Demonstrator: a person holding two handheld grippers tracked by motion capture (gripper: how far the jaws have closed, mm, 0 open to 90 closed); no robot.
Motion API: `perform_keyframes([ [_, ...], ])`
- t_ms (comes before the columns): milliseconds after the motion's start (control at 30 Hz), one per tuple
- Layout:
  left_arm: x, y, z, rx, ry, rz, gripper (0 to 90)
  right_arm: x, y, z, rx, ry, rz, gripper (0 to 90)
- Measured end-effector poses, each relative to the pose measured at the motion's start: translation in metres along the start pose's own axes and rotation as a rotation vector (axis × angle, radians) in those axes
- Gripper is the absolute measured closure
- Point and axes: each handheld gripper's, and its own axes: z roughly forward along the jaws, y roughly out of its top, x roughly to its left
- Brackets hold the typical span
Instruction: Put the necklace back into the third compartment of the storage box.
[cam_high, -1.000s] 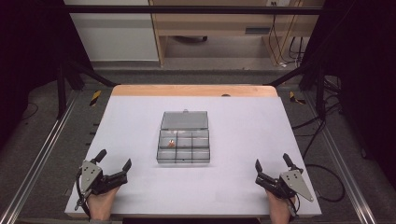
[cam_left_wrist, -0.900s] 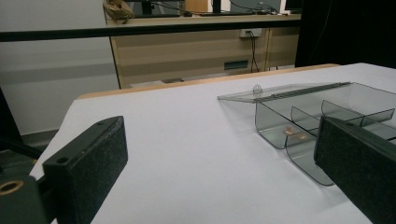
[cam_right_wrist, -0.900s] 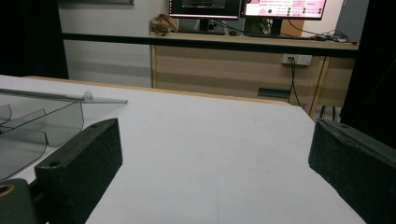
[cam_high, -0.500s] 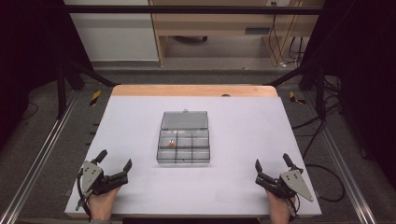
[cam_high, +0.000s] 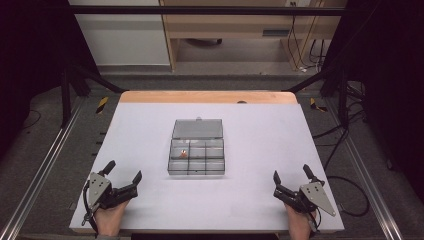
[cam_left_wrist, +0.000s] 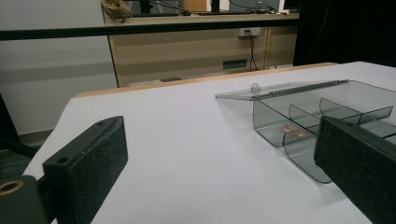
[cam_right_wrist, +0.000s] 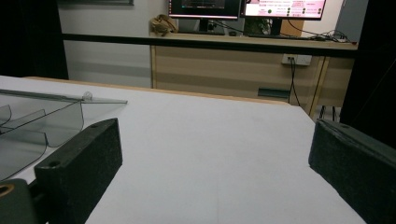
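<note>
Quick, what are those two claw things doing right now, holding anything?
Left gripper: open, holding nothing.
Right gripper: open, holding nothing.

surface: white table (cam_high: 260, 150) | on it: open clear compartment box (cam_high: 197, 152), mid-table

A compartment box (cam_high: 196, 153) lies at the middle of the worktop (cam_high: 260, 140), its lid (cam_high: 198, 128) folded flat on the far side. A small part (cam_high: 184, 153) sits in a left-hand compartment of the box. The left gripper (cam_high: 122, 176) rests at the near left corner, the right gripper (cam_high: 291, 175) at the near right corner, both well apart from the box.
</note>
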Motion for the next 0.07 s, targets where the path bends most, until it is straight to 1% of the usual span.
perform_keyframes([
  [67,0.0003,-0.0002,-0.0003,-0.004,0.0,-0.003,2.8,0.0,-0.0001,-0.0002,-0.003,0.0,0.0,3.0],
])
